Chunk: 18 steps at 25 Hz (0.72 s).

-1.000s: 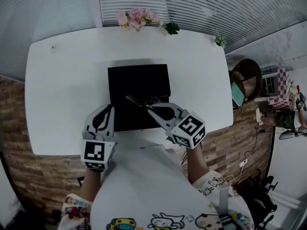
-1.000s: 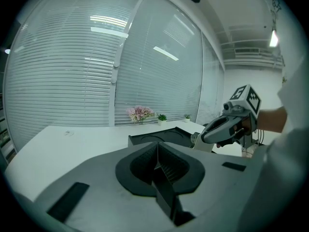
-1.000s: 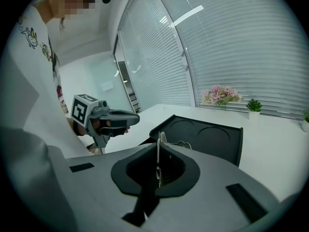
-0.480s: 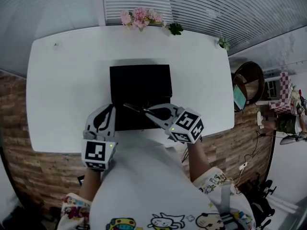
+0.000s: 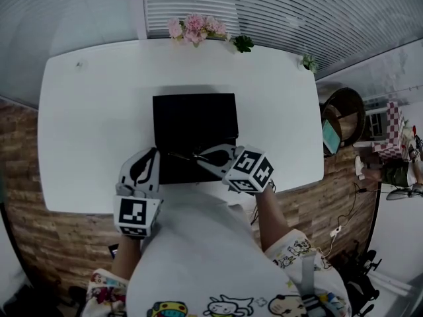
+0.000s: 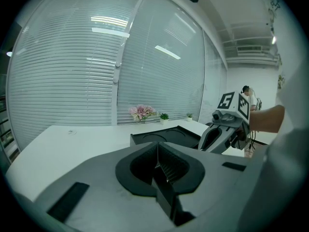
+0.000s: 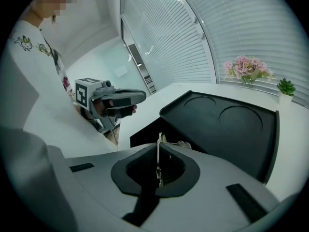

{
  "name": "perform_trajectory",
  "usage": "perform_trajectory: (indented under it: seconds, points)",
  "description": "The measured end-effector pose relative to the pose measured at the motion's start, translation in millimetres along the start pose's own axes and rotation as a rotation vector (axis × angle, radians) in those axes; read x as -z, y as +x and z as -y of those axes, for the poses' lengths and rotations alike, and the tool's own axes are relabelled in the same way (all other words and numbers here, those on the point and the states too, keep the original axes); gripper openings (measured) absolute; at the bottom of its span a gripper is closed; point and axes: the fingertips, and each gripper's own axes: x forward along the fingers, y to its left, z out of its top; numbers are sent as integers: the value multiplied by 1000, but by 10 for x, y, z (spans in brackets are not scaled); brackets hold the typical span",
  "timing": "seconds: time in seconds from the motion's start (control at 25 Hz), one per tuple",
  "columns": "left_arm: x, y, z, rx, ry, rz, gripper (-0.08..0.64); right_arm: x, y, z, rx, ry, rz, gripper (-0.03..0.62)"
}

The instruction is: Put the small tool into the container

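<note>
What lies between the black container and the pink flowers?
Nothing: bare white table separates the container from the flowers, seen in the head view.

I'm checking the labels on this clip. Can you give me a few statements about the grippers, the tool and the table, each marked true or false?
1. The right gripper is shut on a thin metal tool. True.
2. The left gripper also holds a tool. False: its jaws are together with nothing between them.
3. The black container sits on the white table. True.
4. The pink flowers stand at the table's near edge, beside the person. False: they stand at the far edge, by the blinds.
</note>
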Motion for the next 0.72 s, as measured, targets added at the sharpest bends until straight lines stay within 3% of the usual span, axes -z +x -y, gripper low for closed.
perform_trajectory:
  seconds: [0.72]
  points:
    - [23, 45, -28, 1, -5, -9, 8, 231, 229, 61, -55, 77, -125, 3]
